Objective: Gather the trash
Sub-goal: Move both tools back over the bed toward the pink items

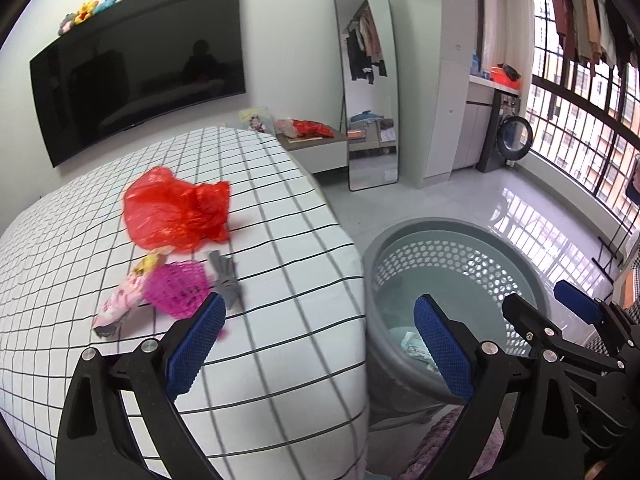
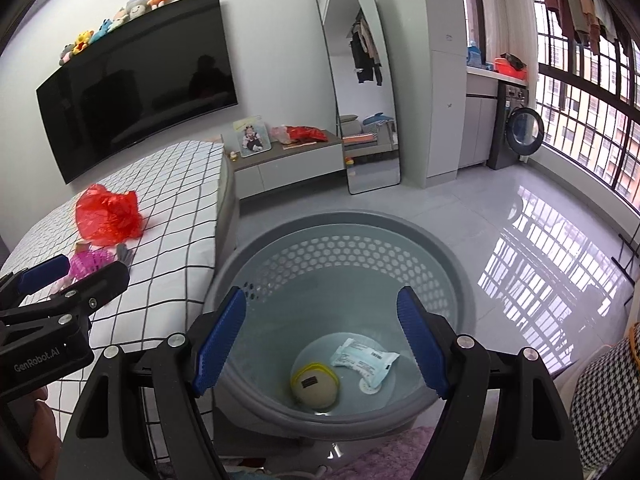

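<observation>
Inspecting the scene, you hold both tools with jaws spread and nothing between the pads. Your right gripper [image 2: 322, 336] hangs directly over the grey perforated basket [image 2: 440, 248], released and empty. Your left gripper [image 1: 320, 344] straddles the bed edge, one pad over the checked bedsheet [image 1: 280, 240] and the other over the basket rim; it too is released and empty.

Done so far, as far as the views show: two items lie on the basket floor, below and ahead of your right gripper's pads. One is a round cream mask with a yellow rim [image 2: 315, 385]; the other is a white sealed packet [image 2: 366, 356], just beside it to the right.

Left to do: four pieces remain on the bed, ahead and to the left of your left gripper.
- A crumpled red plastic bag [image 1: 176, 208], farthest from the tool.
- A pink net wrapper [image 1: 178, 290], just beyond the left pad tip.
- A pale pink wrapper [image 1: 120, 304], touching the net on its left side.
- A small grey scrap [image 1: 228, 278], just beside the net on its right.

A small yellowish piece sits between the red bag and the net; what it is cannot be told.

Judgement: the task stands under halfway. The bed pile is nearest your left gripper, so that tool is better placed for the next pick. Red bags on the far sideboard [image 2: 288, 152] may or may not count as trash.
</observation>
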Motion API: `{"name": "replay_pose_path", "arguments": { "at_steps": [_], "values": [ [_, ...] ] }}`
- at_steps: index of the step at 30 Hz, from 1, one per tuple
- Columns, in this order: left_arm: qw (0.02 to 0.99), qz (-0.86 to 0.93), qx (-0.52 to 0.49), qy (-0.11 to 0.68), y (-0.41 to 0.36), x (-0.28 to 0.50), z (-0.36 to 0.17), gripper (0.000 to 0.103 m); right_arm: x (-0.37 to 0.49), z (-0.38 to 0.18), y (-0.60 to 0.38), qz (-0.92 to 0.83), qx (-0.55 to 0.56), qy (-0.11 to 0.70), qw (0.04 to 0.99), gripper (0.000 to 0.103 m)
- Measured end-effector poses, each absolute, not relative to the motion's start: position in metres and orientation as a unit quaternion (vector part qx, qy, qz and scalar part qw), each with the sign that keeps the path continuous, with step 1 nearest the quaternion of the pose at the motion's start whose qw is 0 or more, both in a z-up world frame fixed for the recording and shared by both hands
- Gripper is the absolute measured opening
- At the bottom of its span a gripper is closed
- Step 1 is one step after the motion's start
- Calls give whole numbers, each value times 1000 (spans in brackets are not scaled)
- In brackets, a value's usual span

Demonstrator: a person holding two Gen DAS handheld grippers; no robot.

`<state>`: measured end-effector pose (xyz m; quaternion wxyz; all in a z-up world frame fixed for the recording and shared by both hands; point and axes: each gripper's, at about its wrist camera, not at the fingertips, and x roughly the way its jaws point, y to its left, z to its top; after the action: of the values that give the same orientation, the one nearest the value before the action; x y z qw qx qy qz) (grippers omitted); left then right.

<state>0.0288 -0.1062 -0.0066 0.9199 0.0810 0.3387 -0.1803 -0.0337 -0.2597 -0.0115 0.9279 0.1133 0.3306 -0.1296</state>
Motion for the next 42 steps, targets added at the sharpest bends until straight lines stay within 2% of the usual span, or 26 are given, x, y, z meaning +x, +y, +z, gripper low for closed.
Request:
{"name": "replay_pose_path", "arguments": {
  "at_steps": [17, 42],
  "values": [
    [920, -96, 49, 376, -7, 33, -24, 93, 8, -21, -194, -34, 92, 379, 920, 75],
    [916, -18, 15, 401, 73, 77, -33, 93, 95, -27, -93, 103, 47, 414, 903, 74]
  ]
}}
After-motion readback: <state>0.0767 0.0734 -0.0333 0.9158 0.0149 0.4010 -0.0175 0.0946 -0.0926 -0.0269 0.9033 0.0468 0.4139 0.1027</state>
